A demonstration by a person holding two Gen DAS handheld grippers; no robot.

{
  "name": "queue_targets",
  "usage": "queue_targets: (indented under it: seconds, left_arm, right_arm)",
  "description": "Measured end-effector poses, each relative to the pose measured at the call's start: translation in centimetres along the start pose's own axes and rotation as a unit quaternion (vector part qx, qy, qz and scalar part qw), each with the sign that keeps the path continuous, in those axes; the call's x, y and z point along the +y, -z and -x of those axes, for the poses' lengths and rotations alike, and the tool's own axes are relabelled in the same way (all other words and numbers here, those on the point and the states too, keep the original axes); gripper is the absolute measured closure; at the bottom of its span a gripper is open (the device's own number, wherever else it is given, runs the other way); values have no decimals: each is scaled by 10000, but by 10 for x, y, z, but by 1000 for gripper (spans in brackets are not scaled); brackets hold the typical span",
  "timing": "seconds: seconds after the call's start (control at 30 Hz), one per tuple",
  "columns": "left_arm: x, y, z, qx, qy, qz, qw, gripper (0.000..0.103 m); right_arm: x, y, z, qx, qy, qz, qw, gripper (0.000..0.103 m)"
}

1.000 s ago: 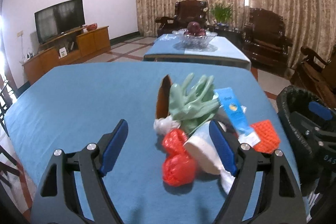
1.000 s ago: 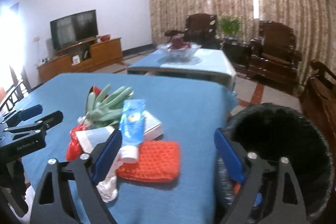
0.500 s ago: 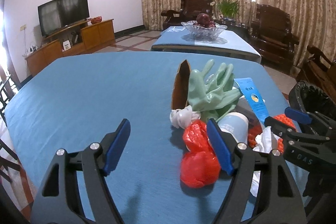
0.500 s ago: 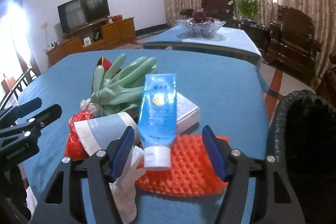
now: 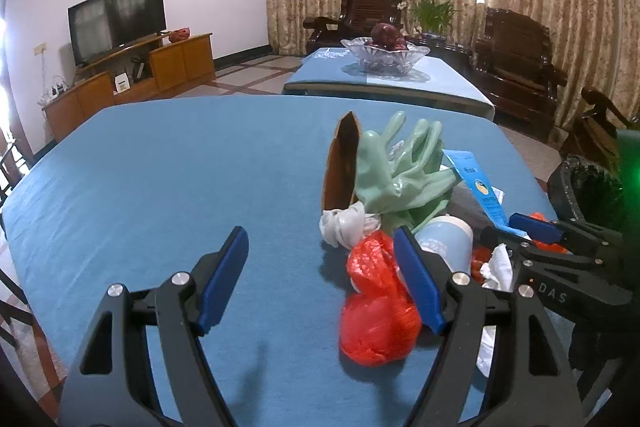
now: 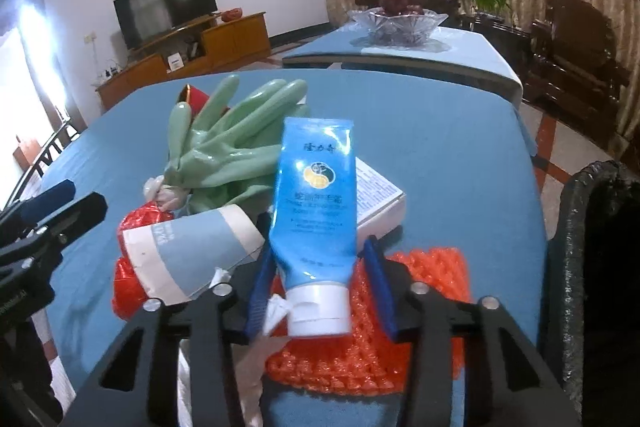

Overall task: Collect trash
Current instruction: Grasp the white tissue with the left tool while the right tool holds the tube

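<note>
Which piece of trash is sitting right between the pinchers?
The blue tube with the white cap. It lies between the right gripper, whose jaws are closing. The paper cup, green gloves and red bag lie outside them.

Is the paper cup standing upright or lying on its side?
Lying on its side: the paper cup rests sideways among the trash.

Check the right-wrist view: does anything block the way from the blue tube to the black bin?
Nothing visible does. The right claw is closing with the blue tube between its fingers. The tube lies on an orange mesh pad, and only bare tablecloth separates that from the black bin.
</note>
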State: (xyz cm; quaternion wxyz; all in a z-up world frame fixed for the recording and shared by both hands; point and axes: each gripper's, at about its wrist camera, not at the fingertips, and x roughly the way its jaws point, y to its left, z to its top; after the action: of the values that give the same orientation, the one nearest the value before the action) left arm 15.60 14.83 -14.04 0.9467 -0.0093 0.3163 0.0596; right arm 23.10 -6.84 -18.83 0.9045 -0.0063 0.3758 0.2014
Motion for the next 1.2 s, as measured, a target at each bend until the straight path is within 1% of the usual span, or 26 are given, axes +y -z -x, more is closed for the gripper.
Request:
queue_targets:
  seconds: [0.07,0.13,0.17,0.2,0.27,0.37,0.47,0.6,0.77,0.83,1.0,1.2]
  left_arm:
    - [-4,-1,0,-20,32,-35,10000,30]
    - [-9,-2,1,-33,71,-57,10000,30]
    - [-10,-1,2,-34,85,-62,9999,30]
    - [-13,-2,2,-29,110,-69,9999,30]
    - [-17,-1,2,-26,160,-86,9998,30]
    - [-25,0,2,-8,215,-139,9997,30]
    - [-30,1,3,3,251,-153,9996,30]
    - [-37,0,2,-2,292,-232,9993,30]
    - [-43,1,-1,55,381,-280,9989,30]
    - [-47,2,-1,66,416,-308,9986,30]
    - [-58,6,4,45,498,-393,9980,31]
    - [-67,12,7,112,575,-407,9974,32]
  right_arm:
    - [1,0,3,-24,-14,17,10000,64]
    - [1,-1,9,-65,-48,13,10000,68]
    - [0,-1,12,-91,-95,10,9999,77]
    - [-1,-1,16,-114,-120,-2,9999,81]
    - [-1,-2,21,-154,-154,-27,9998,83]
    - [-7,-1,26,-159,-167,-106,9997,84]
    - [-13,1,30,-171,-79,-186,9996,84]
    - [-20,1,32,-167,87,-230,9996,83]
    - [-27,1,31,-68,133,-273,9995,80]
    - [-27,1,31,-34,106,-262,9996,80]
    - [-23,1,37,-107,-58,-146,9998,86]
    - [-26,5,57,-254,-238,-205,9992,90]
